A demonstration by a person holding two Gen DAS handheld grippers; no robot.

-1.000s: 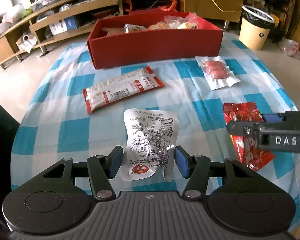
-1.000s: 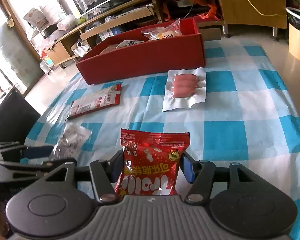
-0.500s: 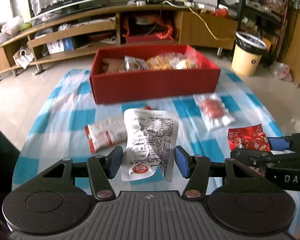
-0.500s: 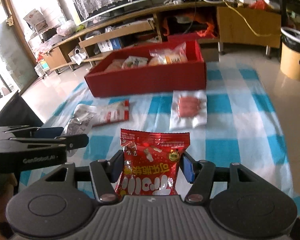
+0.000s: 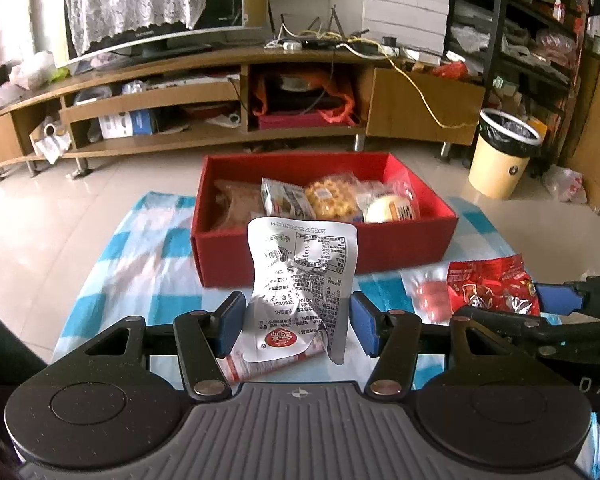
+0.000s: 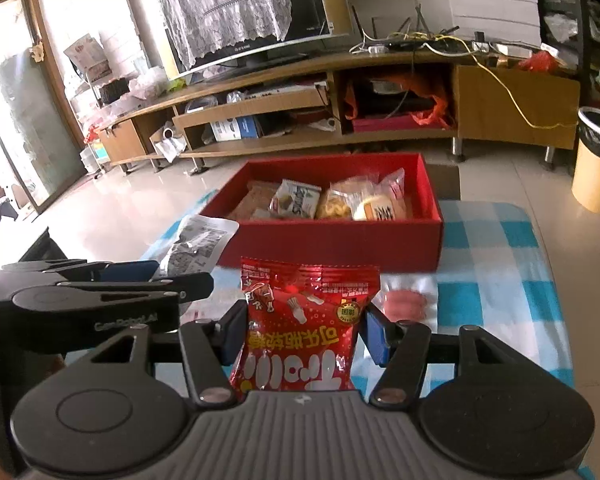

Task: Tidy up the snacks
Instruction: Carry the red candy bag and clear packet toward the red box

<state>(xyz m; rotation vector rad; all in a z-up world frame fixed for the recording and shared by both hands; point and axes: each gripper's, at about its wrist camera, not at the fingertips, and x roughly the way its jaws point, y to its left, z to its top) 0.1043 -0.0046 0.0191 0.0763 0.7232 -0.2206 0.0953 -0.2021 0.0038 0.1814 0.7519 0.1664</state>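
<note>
My left gripper (image 5: 298,326) is shut on a silver-white snack packet (image 5: 300,284) and holds it upright above the checked tablecloth (image 5: 140,280), short of the red box (image 5: 324,248). My right gripper (image 6: 302,330) is shut on a red snack bag (image 6: 304,320), also lifted, facing the red box (image 6: 332,240). The box holds several wrapped snacks. The red bag (image 5: 488,284) shows at the right of the left wrist view; the silver packet (image 6: 198,240) shows at the left of the right wrist view.
A clear sausage pack (image 6: 404,302) lies on the cloth before the box. A red-and-white packet (image 5: 260,364) lies under my left gripper. A TV cabinet (image 5: 220,112) stands behind the table, a yellow waste bin (image 5: 500,156) to the right.
Both grippers have risen off the table with their packets and tilted up toward the red box. The box interior now shows from above.
</note>
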